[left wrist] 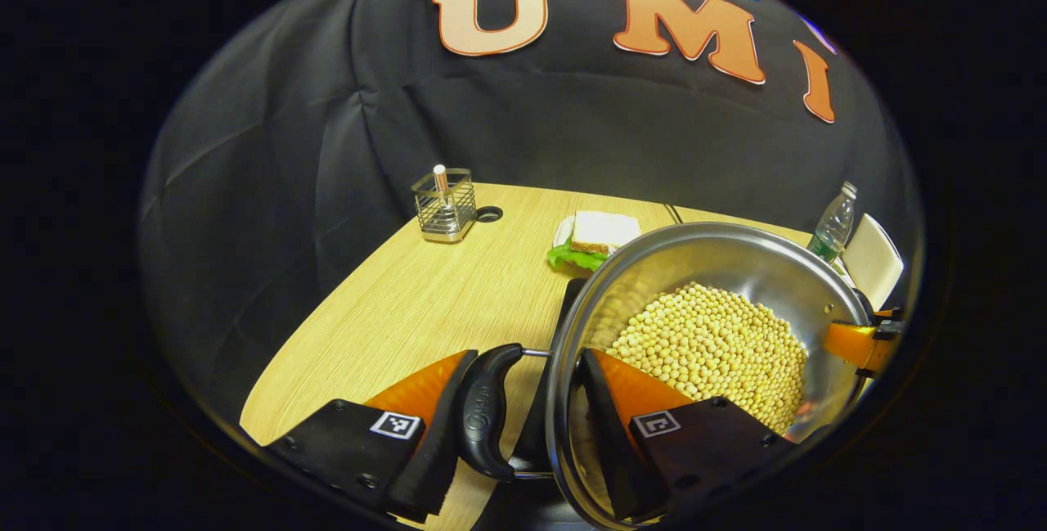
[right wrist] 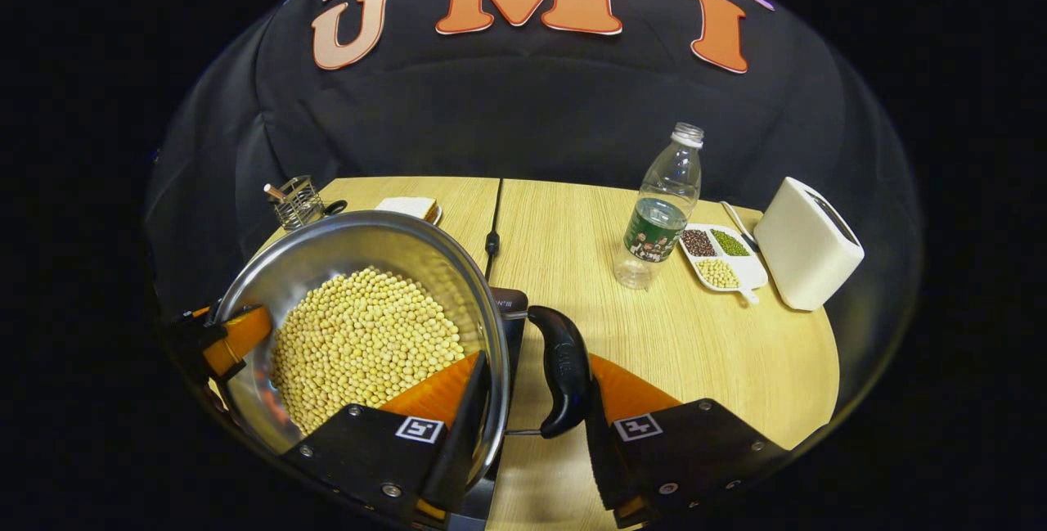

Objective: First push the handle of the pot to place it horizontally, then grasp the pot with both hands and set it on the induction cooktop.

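- Pot [left wrist: 703, 269]: steel, holding pale round beans [left wrist: 720, 351], lies between the two grippers, each clamped at one side handle.
- Left gripper [left wrist: 523, 425]: jaws narrowed around the pot's black side handle [left wrist: 487, 412] and rim. One finger sits outside the handle; the other finger reaches over the rim into the pot, just beside the beans. Whether both fingers press firmly cannot be told with certainty, but the handle and rim sit tight between them.
- Right gripper [right wrist: 536, 425]: same arrangement, mirrored. One finger lies inside the rim next to the beans; the other sits outside the opposite black handle [right wrist: 564, 375], with handle and rim caught between them.
- Induction cooktop [right wrist: 511, 310]: a dark flat edge shows directly under the pot, ahead of the right gripper's fingers. Contact between pot base and surface cannot be told.
- Table [right wrist: 572, 253]: light wood, carrying everything below.
- Ahead of the left gripper: wire holder [left wrist: 446, 204] with a stick in it, and a sandwich with lettuce [left wrist: 597, 236] just beyond the pot's far rim.
- Ahead and outward of the right gripper: clear water bottle [right wrist: 662, 212], upright; divided dish [right wrist: 724, 257] with three kinds of beans, beside the bottle; white toaster [right wrist: 806, 245] farther out.
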Available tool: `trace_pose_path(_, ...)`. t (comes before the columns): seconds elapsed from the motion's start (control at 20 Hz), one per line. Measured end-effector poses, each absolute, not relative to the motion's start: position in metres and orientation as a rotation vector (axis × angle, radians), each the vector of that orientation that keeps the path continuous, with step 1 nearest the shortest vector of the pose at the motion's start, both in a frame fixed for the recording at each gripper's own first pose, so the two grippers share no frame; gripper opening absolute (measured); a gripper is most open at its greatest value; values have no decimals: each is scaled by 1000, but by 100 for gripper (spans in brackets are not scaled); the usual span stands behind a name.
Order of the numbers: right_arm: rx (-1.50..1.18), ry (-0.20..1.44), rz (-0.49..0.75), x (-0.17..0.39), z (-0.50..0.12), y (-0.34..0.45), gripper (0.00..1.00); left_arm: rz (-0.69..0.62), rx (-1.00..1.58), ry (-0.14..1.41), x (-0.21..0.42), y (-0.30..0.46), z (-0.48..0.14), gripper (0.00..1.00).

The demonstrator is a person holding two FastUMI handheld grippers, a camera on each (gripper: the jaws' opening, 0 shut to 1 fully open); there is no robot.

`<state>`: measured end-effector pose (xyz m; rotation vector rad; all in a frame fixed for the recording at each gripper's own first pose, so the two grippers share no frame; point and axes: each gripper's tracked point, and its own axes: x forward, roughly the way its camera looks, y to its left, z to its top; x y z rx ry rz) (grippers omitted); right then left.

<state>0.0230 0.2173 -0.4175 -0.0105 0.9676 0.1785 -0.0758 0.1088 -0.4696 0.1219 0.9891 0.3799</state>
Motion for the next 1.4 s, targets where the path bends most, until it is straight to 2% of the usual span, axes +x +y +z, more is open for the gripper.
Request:
trace_pose_path(0.05,-9,971,178,23,-418,218,57,382,121,994,-76,109,-469,79)
trace_pose_path(0.1,-12,975,180,23,-419,219,61,383,118,998,-76,109,-469,80)
trace_pose_path(0.25,-4,980,179,23,-418,218,61,385,117,995,-74,109,-468,77)
trace_pose_path(0.4,17,985,186,23,-420,219,61,378,109,992,-75,108,-469,80)
trace_pose_path(0.45,22,989,192,22,-421,219,64,378,112,993,-75,108,-469,78)
trace_pose_path(0.5,31,1000,196,21,-422,220,65,379,113,985,-72,106,-464,81)
trace_pose_path(0.75,46,848,227,40,-384,214,77,415,127,931,-64,108,-446,83)
trace_pose_path(0.95,35,702,230,51,-344,195,83,455,241,716,-36,113,-372,84)
trace_pose_path(1.0,25,660,222,54,-331,187,84,451,250,662,-29,107,-345,89)
trace_pose_path(1.05,14,615,216,56,-314,179,86,443,250,606,-22,101,-321,86)
trace_pose_path(1.2,7,472,212,54,-255,158,89,391,217,460,-7,71,-263,87)
trace_pose_path(1.25,9,427,214,54,-235,152,89,373,207,417,-4,61,-241,92)
trace_pose_path(1.3,11,386,209,53,-216,144,89,354,201,370,-3,50,-215,92)
trace_pose_path(1.4,9,306,197,45,-181,125,91,312,195,288,-2,32,-166,85)
